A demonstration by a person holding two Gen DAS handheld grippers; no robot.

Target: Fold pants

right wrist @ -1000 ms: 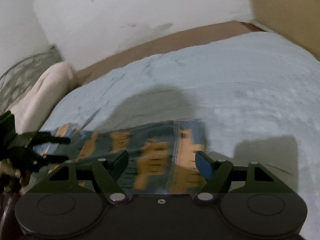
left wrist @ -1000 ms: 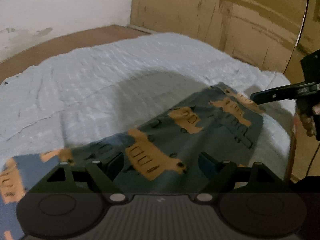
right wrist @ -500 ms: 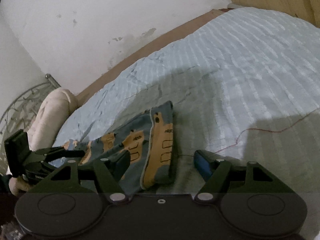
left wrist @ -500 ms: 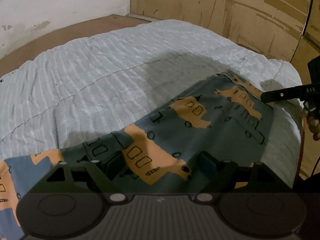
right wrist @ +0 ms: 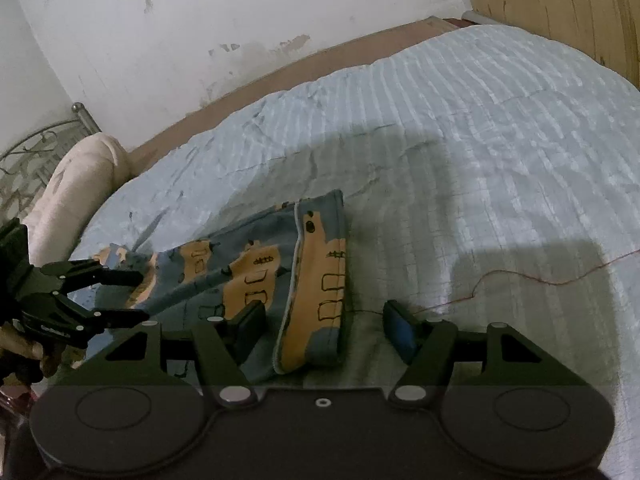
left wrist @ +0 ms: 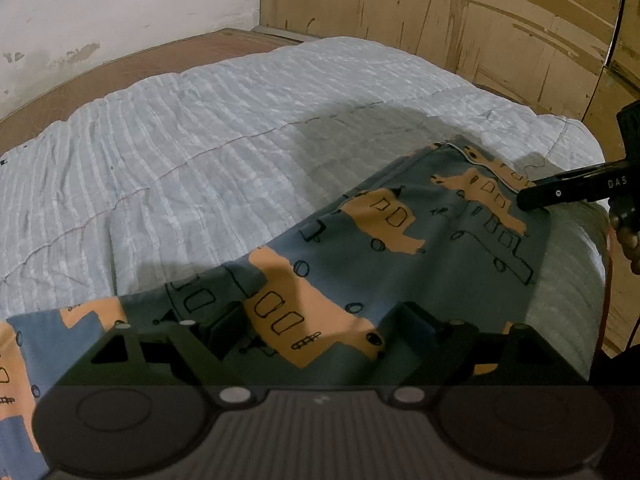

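The pants (left wrist: 420, 240), blue-grey with orange vehicle prints, lie spread flat on the pale striped quilt (left wrist: 240, 140) near the edge of the bed. In the right wrist view their hemmed edge (right wrist: 320, 280) sits folded up in a thick band just ahead of the camera.

The left claw (left wrist: 320, 332) stands wide over the cloth, its 2 fingers apart with the printed fabric lying between them; nothing is pinched. From the other side it (right wrist: 136, 296) shows as 2 dark prongs spread apart at the pants' far end.

The right claw (right wrist: 324, 326) is closing, the hem band lying between its fingers, the pads not pressing on it. In the left wrist view its finger (left wrist: 560, 192) reaches to the pants' far edge.

A cream pillow (right wrist: 76, 192) lies at the bed's head beside a metal frame (right wrist: 36, 148).
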